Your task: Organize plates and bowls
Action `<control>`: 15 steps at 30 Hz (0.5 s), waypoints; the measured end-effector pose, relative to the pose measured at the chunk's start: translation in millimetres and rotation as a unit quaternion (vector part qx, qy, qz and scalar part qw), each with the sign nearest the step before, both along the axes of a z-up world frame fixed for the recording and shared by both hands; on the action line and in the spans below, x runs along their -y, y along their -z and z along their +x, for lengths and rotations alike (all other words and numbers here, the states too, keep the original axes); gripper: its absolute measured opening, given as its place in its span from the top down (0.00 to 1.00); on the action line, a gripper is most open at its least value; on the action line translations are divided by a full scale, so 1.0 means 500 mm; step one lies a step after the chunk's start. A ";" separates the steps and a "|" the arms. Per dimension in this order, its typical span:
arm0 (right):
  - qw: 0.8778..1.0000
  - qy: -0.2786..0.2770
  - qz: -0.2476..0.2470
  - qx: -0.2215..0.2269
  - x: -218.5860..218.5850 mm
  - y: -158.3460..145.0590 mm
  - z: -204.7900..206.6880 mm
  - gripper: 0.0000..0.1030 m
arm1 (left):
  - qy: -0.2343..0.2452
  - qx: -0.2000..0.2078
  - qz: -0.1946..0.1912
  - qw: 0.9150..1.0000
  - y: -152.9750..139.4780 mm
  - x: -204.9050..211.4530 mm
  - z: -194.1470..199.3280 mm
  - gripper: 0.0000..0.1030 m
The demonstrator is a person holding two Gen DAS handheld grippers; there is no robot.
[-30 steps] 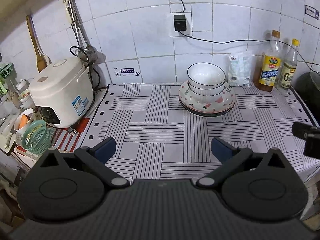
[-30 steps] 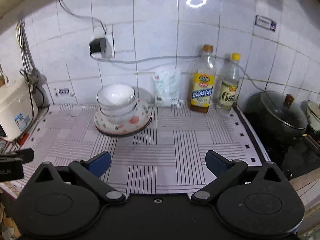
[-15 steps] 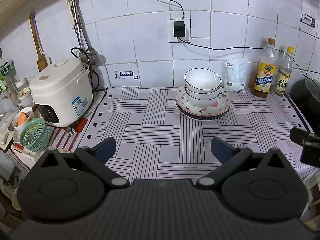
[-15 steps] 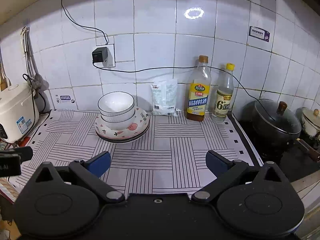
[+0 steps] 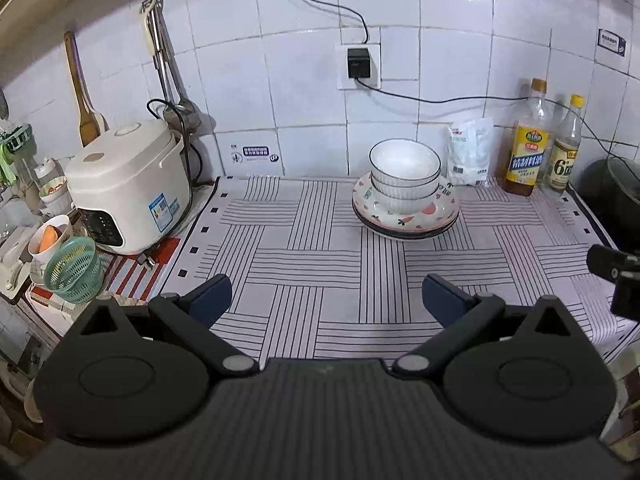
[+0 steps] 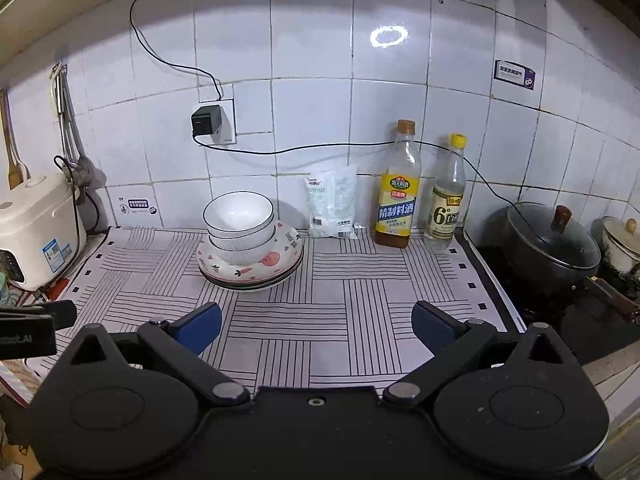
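Stacked white bowls (image 5: 405, 168) (image 6: 240, 220) sit nested on a stack of plates (image 5: 408, 220) (image 6: 260, 270) with a fruit pattern, at the back of the striped mat near the wall. My left gripper (image 5: 326, 300) is open and empty, held over the mat's front, well short of the stack. My right gripper (image 6: 316, 326) is open and empty too, also near the front edge. Each gripper shows at the edge of the other's view.
A white rice cooker (image 5: 128, 188) stands at the left, with a green basket (image 5: 74, 264) and a cup in front. A white bag (image 6: 332, 204) and two bottles (image 6: 398, 188) stand by the wall. A black pot (image 6: 552, 240) sits on the stove at the right.
Both grippers have drawn back and up from the counter; the stack looks smaller and more of the wall shows. Both stay open. The dishes have not moved.
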State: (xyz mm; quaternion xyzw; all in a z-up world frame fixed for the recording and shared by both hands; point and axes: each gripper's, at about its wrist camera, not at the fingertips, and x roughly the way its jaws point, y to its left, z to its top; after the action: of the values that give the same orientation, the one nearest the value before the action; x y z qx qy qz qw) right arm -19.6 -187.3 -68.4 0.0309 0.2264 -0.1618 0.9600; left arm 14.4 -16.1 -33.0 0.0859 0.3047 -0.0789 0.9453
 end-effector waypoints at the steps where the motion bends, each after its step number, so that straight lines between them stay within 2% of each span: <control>1: 1.000 0.006 -0.002 0.005 -0.001 0.000 -0.004 0.01 | 0.000 0.002 0.000 1.000 0.001 0.001 -0.002 0.00; 15: 1.000 0.008 -0.013 0.004 -0.013 0.016 -0.020 0.01 | 0.010 0.005 0.006 1.000 0.016 0.007 -0.030 0.00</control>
State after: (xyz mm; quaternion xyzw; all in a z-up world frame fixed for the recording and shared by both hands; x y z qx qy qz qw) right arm -29.5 -180.6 -76.2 0.0212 0.2198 -0.1724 0.9600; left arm -0.6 -19.8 -41.1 0.0950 0.2992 -0.0862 0.9455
